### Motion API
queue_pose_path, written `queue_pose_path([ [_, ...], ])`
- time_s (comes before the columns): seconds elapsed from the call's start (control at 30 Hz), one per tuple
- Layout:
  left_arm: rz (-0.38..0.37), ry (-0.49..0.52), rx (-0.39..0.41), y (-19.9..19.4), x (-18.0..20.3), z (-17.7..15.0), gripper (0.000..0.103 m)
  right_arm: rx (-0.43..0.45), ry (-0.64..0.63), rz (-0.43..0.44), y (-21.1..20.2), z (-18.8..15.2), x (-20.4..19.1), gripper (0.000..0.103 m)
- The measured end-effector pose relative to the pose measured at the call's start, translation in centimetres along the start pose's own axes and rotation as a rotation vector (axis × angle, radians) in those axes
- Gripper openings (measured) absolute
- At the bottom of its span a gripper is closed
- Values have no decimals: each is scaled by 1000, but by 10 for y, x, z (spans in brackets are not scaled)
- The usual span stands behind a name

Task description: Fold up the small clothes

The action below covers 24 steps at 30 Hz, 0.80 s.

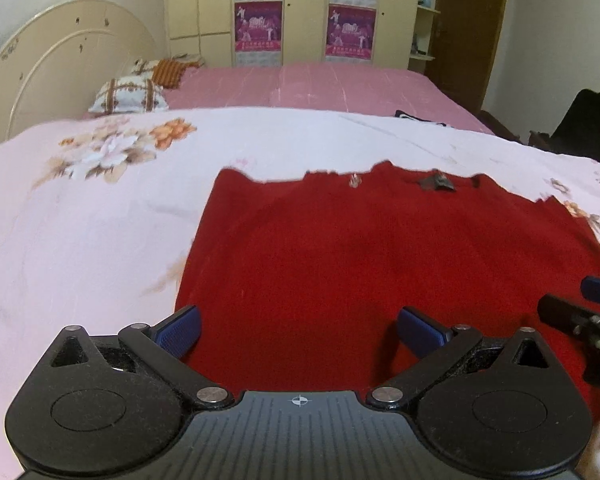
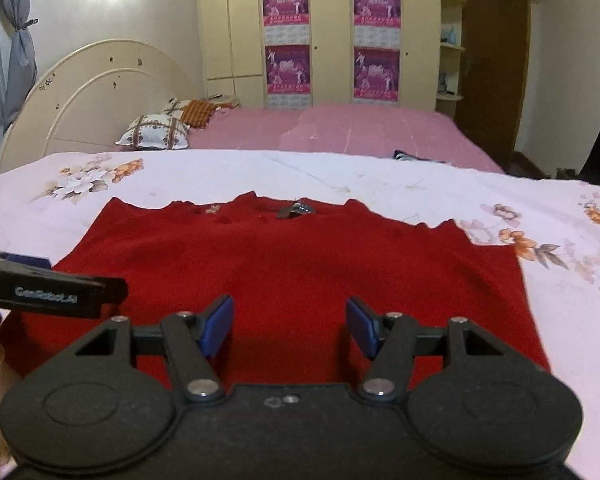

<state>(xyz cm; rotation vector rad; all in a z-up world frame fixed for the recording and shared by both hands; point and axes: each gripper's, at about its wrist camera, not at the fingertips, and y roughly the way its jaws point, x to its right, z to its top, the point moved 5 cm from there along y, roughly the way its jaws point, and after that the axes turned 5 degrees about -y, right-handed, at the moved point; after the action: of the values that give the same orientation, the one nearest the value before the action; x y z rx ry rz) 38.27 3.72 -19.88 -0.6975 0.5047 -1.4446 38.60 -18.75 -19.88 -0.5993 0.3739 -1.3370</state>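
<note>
Below both gaping, empty tools, the left tool (image 1: 298, 330) and right tool (image 2: 290, 326), one red sweater (image 1: 360, 264) lies flat on the bed (image 1: 100, 208), its near hem hidden.

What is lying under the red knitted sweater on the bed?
Under the red knitted sweater lies a pale pink floral bedsheet, which shows on its left, right and far sides. The part of the sheet directly beneath the sweater is covered and cannot be seen.
</note>
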Motion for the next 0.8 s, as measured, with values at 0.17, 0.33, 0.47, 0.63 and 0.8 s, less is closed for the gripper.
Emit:
queue_pose_path([
  [0.17,-8,34,-59,-1,-3,-29,103,-136,-48,-40,9,-30,-9,60],
  [0.33,-40,29,-62,-18,-7,-33,103,-94,12,-53,-9,-30,-7,61],
  [0.47,-78,-13,-87,-28,-14,-36,103,-80,33,-57,-21,-27,-6,61],
  [0.63,-108,-19,-111,-36,-14,-47,103,-66,42,-63,-32,-28,-6,62],
  [0.8,-144,-84,-143,-40,-18,-58,103,-65,38,-65,-36,-29,-6,62],
])
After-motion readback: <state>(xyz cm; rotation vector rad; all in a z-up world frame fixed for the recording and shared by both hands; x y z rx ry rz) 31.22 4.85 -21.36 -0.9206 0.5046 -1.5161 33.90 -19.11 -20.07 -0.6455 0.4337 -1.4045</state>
